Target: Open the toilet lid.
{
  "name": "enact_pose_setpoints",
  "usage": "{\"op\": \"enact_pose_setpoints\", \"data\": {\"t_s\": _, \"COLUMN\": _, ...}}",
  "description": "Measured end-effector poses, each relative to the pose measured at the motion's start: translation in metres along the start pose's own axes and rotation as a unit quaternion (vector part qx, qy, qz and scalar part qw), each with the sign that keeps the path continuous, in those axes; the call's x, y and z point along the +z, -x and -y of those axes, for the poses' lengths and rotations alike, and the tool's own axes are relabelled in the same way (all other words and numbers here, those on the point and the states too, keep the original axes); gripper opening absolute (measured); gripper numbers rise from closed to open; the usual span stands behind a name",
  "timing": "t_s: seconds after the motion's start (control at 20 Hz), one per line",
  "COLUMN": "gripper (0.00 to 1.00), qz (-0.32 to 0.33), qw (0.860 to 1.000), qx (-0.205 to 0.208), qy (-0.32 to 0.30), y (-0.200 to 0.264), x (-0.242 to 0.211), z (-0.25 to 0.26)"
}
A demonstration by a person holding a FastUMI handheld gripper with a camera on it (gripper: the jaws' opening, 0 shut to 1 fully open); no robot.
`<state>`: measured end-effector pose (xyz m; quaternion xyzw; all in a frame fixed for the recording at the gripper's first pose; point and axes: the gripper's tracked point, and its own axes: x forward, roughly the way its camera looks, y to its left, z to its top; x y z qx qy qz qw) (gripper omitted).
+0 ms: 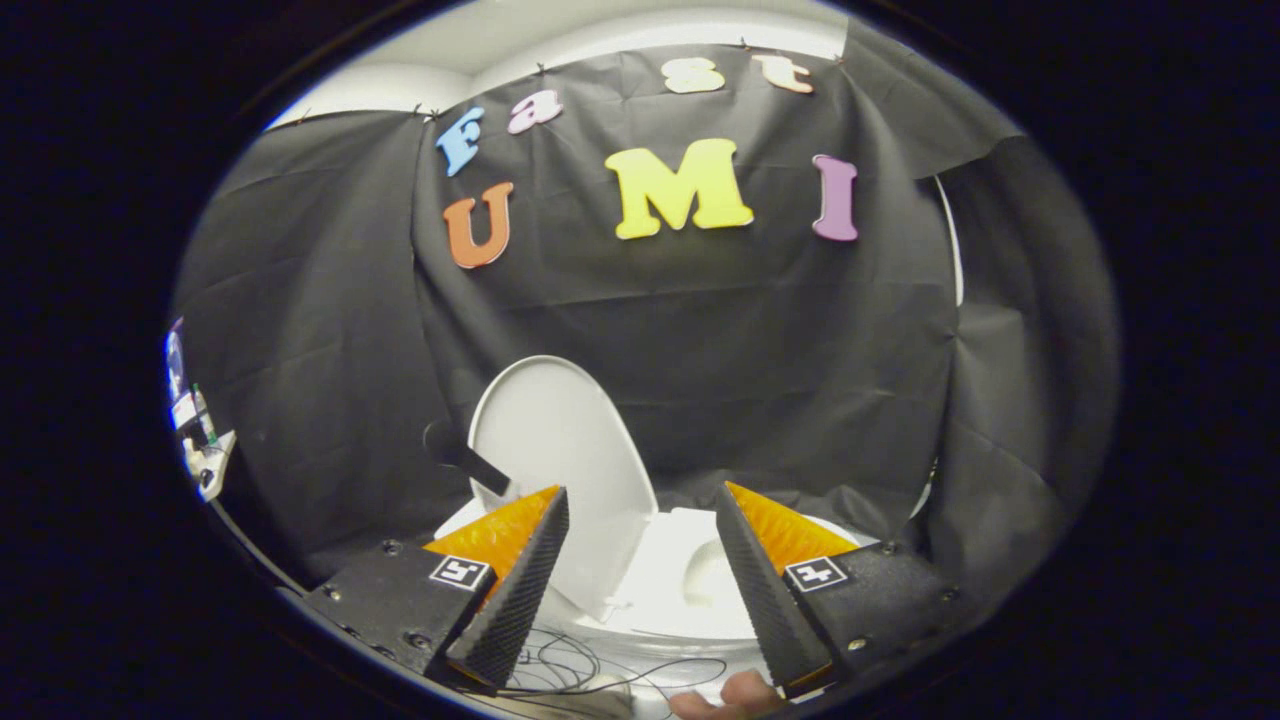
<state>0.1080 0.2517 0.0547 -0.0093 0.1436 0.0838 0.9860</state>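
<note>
Dim booth, perhaps ceiling-lit; bright toilet lid [560, 470], strong fisheye bending at edges.

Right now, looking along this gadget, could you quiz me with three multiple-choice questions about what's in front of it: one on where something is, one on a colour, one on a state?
1. Where is the white oval plastic toilet lid?
A. Beyond the fingers of the hand-held gripper, raised
B. Clamped between the fingers
C. Lying on the floor

2. What colour is the ceramic toilet bowl?
A. Blue
B. White
C. Green

3. How do the fingers stand?
A. Shut on the lid
B. Shut on a cable
C. Open, gripping nothing

Answers:
1 A: the lid stands up against the black cloth wall, past the fingertips.
2 B: the bowl shows white between the fingers.
3 C: a wide gap separates the fingers, with nothing pressed between them.
</note>
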Motion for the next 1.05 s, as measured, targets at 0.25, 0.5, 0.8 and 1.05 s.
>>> {"op": "enact_pose_setpoints", "data": {"t_s": 0.25, "gripper": 0.94, "qz": 0.030, "qw": 0.999, "qx": -0.030, "qy": -0.006, "y": 0.033, "x": -0.004, "z": 0.052}}
{"op": "enact_pose_setpoints", "data": {"t_s": 0.5, "gripper": 0.95, "qz": 0.055, "qw": 0.997, "qx": -0.047, "qy": -0.007, "y": 0.060, "x": -0.004, "z": 0.087}}
{"op": "enact_pose_setpoints", "data": {"t_s": 0.8, "gripper": 0.95, "qz": 0.072, "qw": 0.996, "qx": -0.058, "qy": -0.012, "y": 0.086, "x": -0.022, "z": 0.116}}
{"op": "enact_pose_setpoints", "data": {"t_s": 1.05, "gripper": 0.95, "qz": 0.111, "qw": 0.993, "qx": -0.046, "qy": 0.008, "y": 0.108, "x": -0.033, "z": 0.133}}
